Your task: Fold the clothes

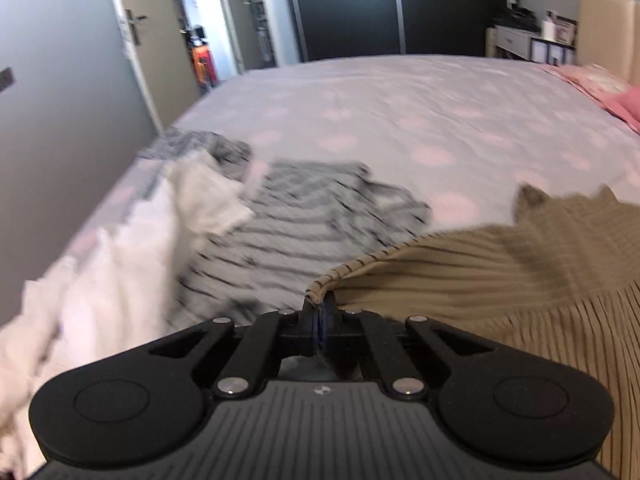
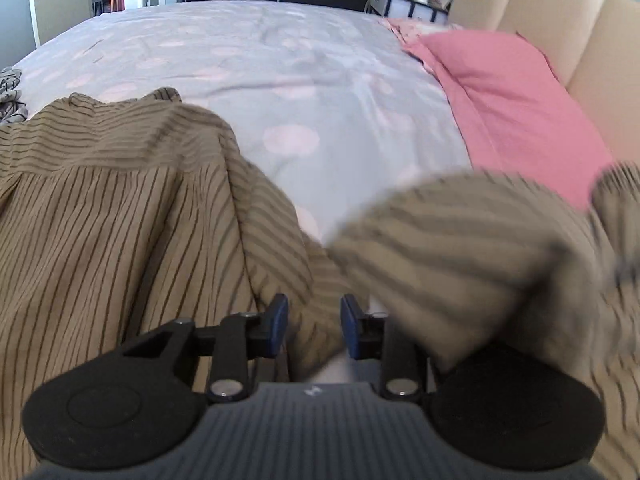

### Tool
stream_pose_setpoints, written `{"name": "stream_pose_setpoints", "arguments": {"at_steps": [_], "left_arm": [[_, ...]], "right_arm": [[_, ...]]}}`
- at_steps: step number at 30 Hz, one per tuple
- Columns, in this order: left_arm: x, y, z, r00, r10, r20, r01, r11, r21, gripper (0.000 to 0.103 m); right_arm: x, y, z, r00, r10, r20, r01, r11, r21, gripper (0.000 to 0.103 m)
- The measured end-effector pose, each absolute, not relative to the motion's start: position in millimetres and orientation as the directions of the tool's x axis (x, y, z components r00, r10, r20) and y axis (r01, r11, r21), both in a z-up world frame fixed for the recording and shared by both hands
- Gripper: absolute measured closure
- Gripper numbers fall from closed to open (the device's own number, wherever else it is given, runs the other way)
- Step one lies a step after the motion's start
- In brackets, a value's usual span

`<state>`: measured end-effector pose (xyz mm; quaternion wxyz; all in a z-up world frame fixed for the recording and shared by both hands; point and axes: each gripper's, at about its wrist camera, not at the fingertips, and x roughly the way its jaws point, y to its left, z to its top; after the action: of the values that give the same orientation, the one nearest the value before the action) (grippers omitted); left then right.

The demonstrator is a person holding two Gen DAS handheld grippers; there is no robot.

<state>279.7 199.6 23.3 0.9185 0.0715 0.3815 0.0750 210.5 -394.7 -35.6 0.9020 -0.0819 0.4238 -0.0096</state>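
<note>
A tan shirt with thin dark stripes [image 1: 500, 264] lies on the bed at the near right. My left gripper [image 1: 319, 312] is shut on an edge of it. In the right wrist view the same shirt [image 2: 120, 216] spreads over the near left, and a blurred fold of it [image 2: 460, 248] hangs at the right. My right gripper [image 2: 314, 320] is open, with shirt fabric lying between its blue pads and not pinched.
A grey striped garment [image 1: 304, 220], a white garment [image 1: 132, 264] and a grey patterned one [image 1: 196, 148] lie at the bed's left side. The dotted lilac duvet [image 2: 256, 60] stretches ahead. Pink pillows [image 2: 504, 100] rest against a beige headboard [image 2: 560, 20]. A door [image 1: 136, 36] is at far left.
</note>
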Motion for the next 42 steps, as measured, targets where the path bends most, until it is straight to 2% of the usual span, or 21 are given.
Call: {"name": "stream_pose_setpoints", "arguments": {"at_steps": [2,6,9,11,12,17,21,26,32,33,34,35,36,38,42], "left_arm": [[286.8,206.7,24.9,0.685,0.23,-0.691,-0.107,0.97,0.217,0.103],[300.3,219.0,20.4,0.66,0.269,-0.702,-0.143,0.962,0.234,0.103],[305.5,222.7,15.1,0.657,0.256,-0.709,-0.151,0.966,0.208,0.103],[306.3,218.6,11.8,0.659,0.258,-0.706,-0.13,0.964,0.232,0.102],[306.6,217.2,10.3,0.66,0.259,-0.705,-0.121,0.963,0.241,0.102],[307.7,217.2,7.3,0.662,0.25,-0.707,-0.11,0.965,0.239,0.102],[308.0,216.8,5.4,0.665,0.258,-0.701,-0.106,0.962,0.253,0.102],[308.4,220.4,7.3,0.66,0.243,-0.711,-0.111,0.967,0.228,0.102],[308.2,225.8,12.8,0.656,0.206,-0.726,-0.115,0.978,0.173,0.102],[308.2,225.1,14.2,0.655,0.197,-0.729,-0.109,0.98,0.167,0.102],[308.3,221.9,16.4,0.655,0.186,-0.733,-0.095,0.982,0.164,0.102],[308.7,217.9,18.8,0.654,0.173,-0.736,-0.079,0.984,0.161,0.102],[309.0,213.9,21.1,0.654,0.16,-0.74,-0.063,0.985,0.158,0.102],[309.1,202.8,28.1,0.656,0.12,-0.745,-0.02,0.99,0.141,0.102],[309.4,166.8,47.0,0.653,0.034,-0.756,0.097,0.987,0.128,0.102]], "right_arm": [[228.4,-392.7,-37.3,0.647,-0.095,-0.757,-0.047,0.985,-0.164,0.075],[272.5,-396.3,-60.4,0.575,-0.207,-0.791,-0.016,0.964,-0.264,0.078],[287.1,-397.2,-80.9,0.502,-0.189,-0.844,-0.059,0.966,-0.252,0.072],[290.3,-395.6,-87.9,0.486,-0.179,-0.855,-0.086,0.964,-0.251,0.084],[290.3,-392.4,-85.6,0.493,-0.194,-0.848,-0.093,0.958,-0.273,0.099],[288.4,-374.2,-48.5,0.592,-0.31,-0.744,-0.111,0.883,-0.456,0.1],[305.7,-379.7,-22.9,0.619,-0.493,-0.611,-0.064,0.743,-0.666,0.099],[331.7,-408.5,-14.5,0.559,-0.6,-0.573,0.02,0.7,-0.713,0.099],[332.7,-409.5,-5.1,0.555,-0.538,-0.634,0.027,0.774,-0.633,0.098],[331.5,-403.6,-3.7,0.563,-0.52,-0.642,0.012,0.783,-0.622,0.097],[328.6,-395.3,-2.4,0.574,-0.498,-0.65,-0.011,0.789,-0.614,0.085],[325.5,-386.7,-1.0,0.585,-0.475,-0.657,-0.035,0.795,-0.606,0.071],[320.0,-377.3,1.4,0.603,-0.463,-0.65,-0.048,0.793,-0.608,0.047],[304.1,-357.8,9.6,0.652,-0.411,-0.637,-0.075,0.801,-0.594,0.045],[256.5,-323.6,27.1,0.704,-0.228,-0.672,-0.16,0.872,-0.463,0.043]]}}
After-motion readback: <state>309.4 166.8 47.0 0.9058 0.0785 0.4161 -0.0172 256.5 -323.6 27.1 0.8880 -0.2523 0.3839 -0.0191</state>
